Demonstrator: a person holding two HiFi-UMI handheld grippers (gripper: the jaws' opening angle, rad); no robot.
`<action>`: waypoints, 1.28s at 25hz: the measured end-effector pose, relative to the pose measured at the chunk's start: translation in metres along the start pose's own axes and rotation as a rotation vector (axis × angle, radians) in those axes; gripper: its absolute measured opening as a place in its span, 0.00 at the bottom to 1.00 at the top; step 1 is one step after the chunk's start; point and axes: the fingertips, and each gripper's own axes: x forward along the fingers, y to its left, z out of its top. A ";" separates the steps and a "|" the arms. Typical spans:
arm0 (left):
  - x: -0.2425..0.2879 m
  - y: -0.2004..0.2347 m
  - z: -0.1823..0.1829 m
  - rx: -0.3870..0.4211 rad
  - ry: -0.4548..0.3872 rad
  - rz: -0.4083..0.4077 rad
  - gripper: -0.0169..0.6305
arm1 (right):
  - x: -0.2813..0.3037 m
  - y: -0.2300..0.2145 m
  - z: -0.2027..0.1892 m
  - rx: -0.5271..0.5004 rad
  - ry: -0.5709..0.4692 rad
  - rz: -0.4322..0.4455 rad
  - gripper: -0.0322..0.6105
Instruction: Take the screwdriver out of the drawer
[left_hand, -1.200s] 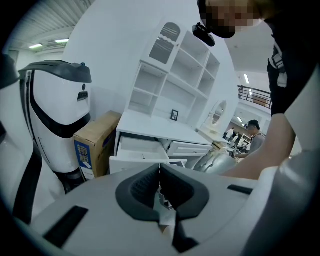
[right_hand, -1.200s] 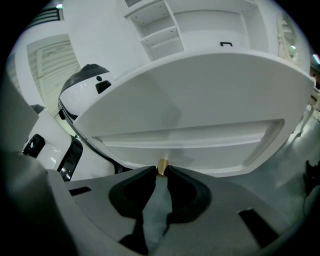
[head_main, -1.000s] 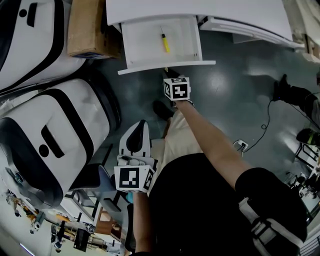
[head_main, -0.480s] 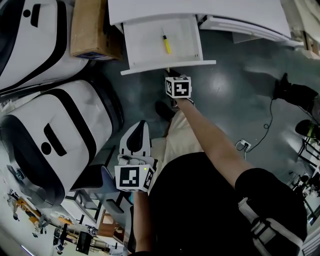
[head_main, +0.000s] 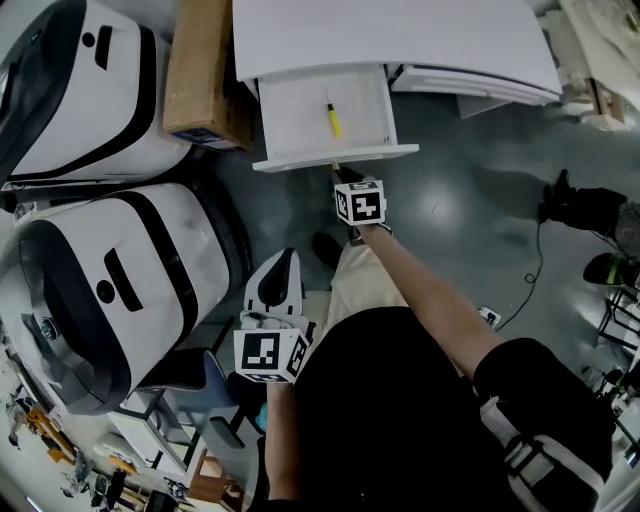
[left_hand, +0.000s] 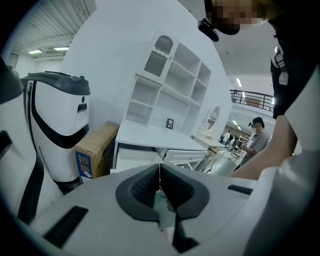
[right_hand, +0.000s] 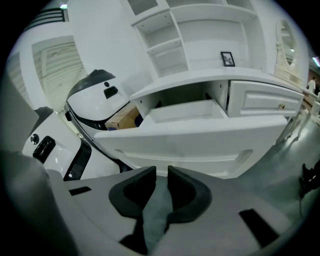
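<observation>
A yellow screwdriver (head_main: 331, 117) lies inside the open white drawer (head_main: 335, 157) of the white desk. It is hidden in both gripper views. My right gripper (head_main: 338, 173) hangs just before the drawer's front panel (right_hand: 190, 145), pointing down at it. Its jaws (right_hand: 161, 172) stand a little apart and are closing, with nothing between them. My left gripper (head_main: 280, 262) is held back near my body, well short of the drawer (left_hand: 135, 155). Its pads (left_hand: 160, 167) are pressed together with nothing in them.
A cardboard box (head_main: 205, 75) stands left of the drawer. Two big white-and-black shells (head_main: 90, 290) (head_main: 80, 90) fill the left side. A second drawer (head_main: 470, 85) sits slightly open at the right. A cable (head_main: 535, 265) runs over the dark floor. A person (left_hand: 257, 137) stands far off.
The head view has shifted, so the drawer sits lower in the picture. My right gripper has lifted slightly and stays at the drawer front. The left has barely moved.
</observation>
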 end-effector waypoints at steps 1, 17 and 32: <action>-0.002 -0.002 0.003 0.003 -0.008 -0.001 0.06 | -0.009 0.004 0.002 -0.014 -0.008 0.005 0.19; -0.030 -0.015 0.031 -0.024 -0.145 -0.001 0.06 | -0.165 0.043 0.062 -0.142 -0.228 0.101 0.16; -0.040 -0.022 0.079 -0.018 -0.246 -0.032 0.06 | -0.290 0.090 0.129 -0.259 -0.525 0.221 0.08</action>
